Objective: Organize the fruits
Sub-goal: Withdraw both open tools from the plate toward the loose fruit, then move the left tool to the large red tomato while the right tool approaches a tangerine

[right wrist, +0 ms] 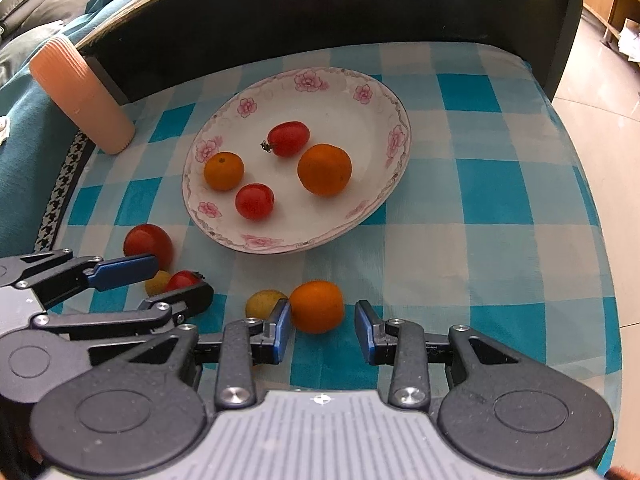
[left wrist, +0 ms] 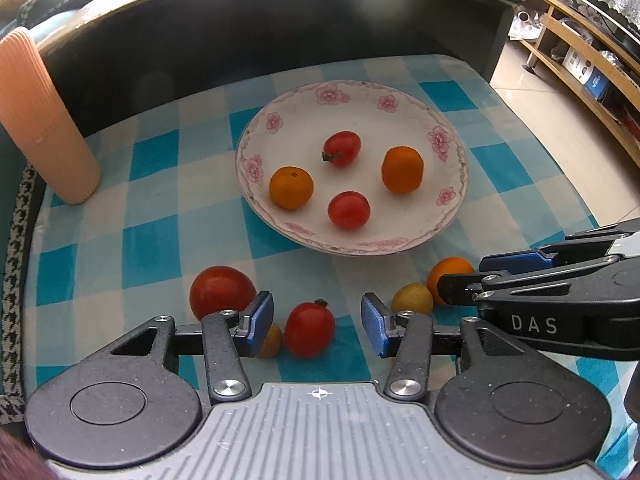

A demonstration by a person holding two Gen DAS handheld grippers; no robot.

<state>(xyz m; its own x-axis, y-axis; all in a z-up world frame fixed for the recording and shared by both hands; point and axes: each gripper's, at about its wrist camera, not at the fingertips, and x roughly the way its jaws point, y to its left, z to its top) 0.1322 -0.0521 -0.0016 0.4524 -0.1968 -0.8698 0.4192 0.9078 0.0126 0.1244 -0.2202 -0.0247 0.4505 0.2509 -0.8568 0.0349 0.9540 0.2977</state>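
The left hand-held gripper [left wrist: 317, 325] stands open around a small red tomato [left wrist: 310, 329]; the right hand-held gripper [right wrist: 323, 332] gapes, unclamped, beside an orange [right wrist: 317, 306], near the plate [right wrist: 224, 224].

A ribbed peach cup [left wrist: 44, 120] stands at about ten o'clock on the blue-and-white checked cloth [left wrist: 152, 240] (upright, near the cloth's edge). Behind it, toward twelve o'clock, runs a dark table edge [left wrist: 260, 12].

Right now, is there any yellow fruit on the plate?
No, the plate holds only two tomatoes and two oranges; both yellow fruits lie on the cloth.
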